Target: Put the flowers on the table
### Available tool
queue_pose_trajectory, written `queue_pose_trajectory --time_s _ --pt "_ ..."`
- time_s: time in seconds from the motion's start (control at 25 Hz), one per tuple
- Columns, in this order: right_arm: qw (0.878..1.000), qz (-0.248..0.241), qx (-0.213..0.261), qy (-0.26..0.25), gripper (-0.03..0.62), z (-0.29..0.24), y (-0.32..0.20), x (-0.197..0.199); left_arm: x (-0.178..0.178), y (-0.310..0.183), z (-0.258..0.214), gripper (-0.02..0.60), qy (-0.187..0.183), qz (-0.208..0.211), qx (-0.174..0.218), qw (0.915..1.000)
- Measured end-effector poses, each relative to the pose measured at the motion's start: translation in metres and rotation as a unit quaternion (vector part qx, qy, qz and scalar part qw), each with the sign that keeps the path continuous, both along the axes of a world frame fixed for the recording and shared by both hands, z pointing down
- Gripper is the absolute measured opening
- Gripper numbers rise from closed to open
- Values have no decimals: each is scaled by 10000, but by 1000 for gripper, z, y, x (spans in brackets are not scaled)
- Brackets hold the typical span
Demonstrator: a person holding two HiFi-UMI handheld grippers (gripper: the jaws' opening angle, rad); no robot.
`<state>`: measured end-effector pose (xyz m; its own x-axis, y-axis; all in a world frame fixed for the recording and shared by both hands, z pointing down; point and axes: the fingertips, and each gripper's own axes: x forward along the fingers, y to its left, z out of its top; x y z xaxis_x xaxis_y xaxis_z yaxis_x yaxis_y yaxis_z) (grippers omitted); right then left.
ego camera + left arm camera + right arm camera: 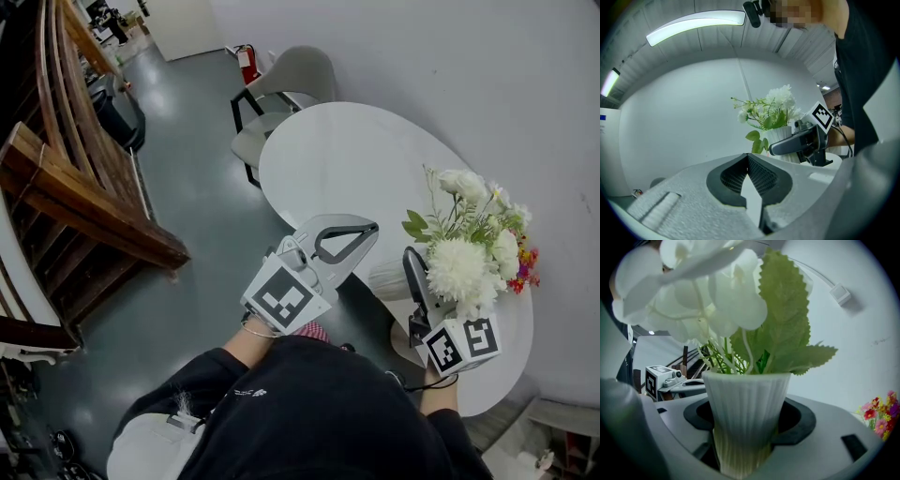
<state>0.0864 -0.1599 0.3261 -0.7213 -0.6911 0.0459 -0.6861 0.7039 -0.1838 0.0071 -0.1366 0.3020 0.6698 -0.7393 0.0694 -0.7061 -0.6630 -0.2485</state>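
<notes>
Right gripper view shows jaws clamping vase (747,413); head view mostly flowers (473,253).

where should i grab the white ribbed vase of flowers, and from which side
Grip the white ribbed vase around its body below the rim, coming in level from the side. It stands upright and widens upward, and the white flowers and green leaves block any approach from above. The right tongs hold it this way.

A grey shell chair (291,75) on black legs stands on the glossy grey floor (187,197). Just beside it, a red fire extinguisher (247,64) sits against the pale wall (422,56). Dark wooden railings (89,202) run along the left. A curved strip light (696,26) glows overhead.
</notes>
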Motion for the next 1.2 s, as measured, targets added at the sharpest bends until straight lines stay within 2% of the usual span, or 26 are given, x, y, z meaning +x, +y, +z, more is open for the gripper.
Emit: queue_pose_trajectory --time_s 1.2 --pt "9985 515 32 176 341 0 1 0 -1 -8 2 -2 155 540 35 9984"
